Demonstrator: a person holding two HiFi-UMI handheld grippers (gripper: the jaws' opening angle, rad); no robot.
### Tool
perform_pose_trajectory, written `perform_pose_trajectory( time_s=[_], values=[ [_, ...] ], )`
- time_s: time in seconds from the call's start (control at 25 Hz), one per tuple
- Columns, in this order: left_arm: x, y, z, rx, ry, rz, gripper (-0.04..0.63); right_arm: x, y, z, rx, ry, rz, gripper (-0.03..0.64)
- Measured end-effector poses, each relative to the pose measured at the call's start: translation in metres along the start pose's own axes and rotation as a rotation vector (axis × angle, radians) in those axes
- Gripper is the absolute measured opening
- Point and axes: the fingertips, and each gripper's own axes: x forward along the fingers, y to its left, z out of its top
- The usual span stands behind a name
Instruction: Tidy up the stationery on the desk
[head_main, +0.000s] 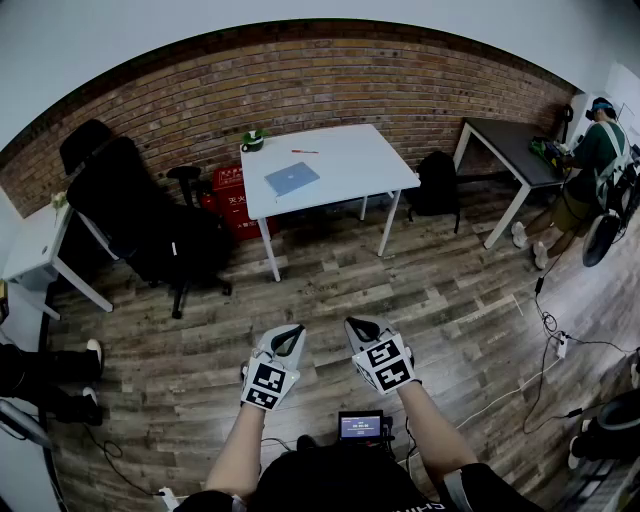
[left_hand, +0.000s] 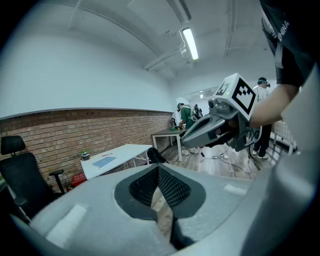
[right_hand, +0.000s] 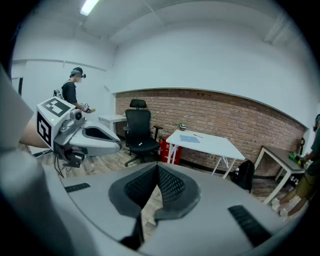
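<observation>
While the person stands well apart from the white surface (head_main: 350, 160), nothing on it has been tidied. The left hand-held gripper (head_main: 289, 338) and right hand-held gripper (head_main: 361, 327) each have their jaws pressed together on nothing (each one's own view shows the pads meeting, with no object between). The stationery lies across the room: a blue notebook (head_main: 292, 178) near the middle of the surface, a red pen (head_main: 304, 151) behind it, and a small pot (head_main: 253, 140) at the back corner. Two risks, as I judge them: the walk over passes a black chair (head_main: 120, 200) and loose cables (head_main: 545, 320) on the floor (head_main: 330, 270). Arriving with the jaws unopened would shove the thin pen or notebook rather than grip it, and the pen could roll off the edge.
</observation>
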Motion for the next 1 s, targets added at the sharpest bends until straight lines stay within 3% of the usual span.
perform_pose_trajectory(
  time_s=[1.0],
  values=[
    [0.011, -0.02, 0.001, -0.013, 0.023, 0.02, 0.006, -0.015, -0.015, -0.006, 0.008, -0.015, 0.011, 0.008]
  ],
)
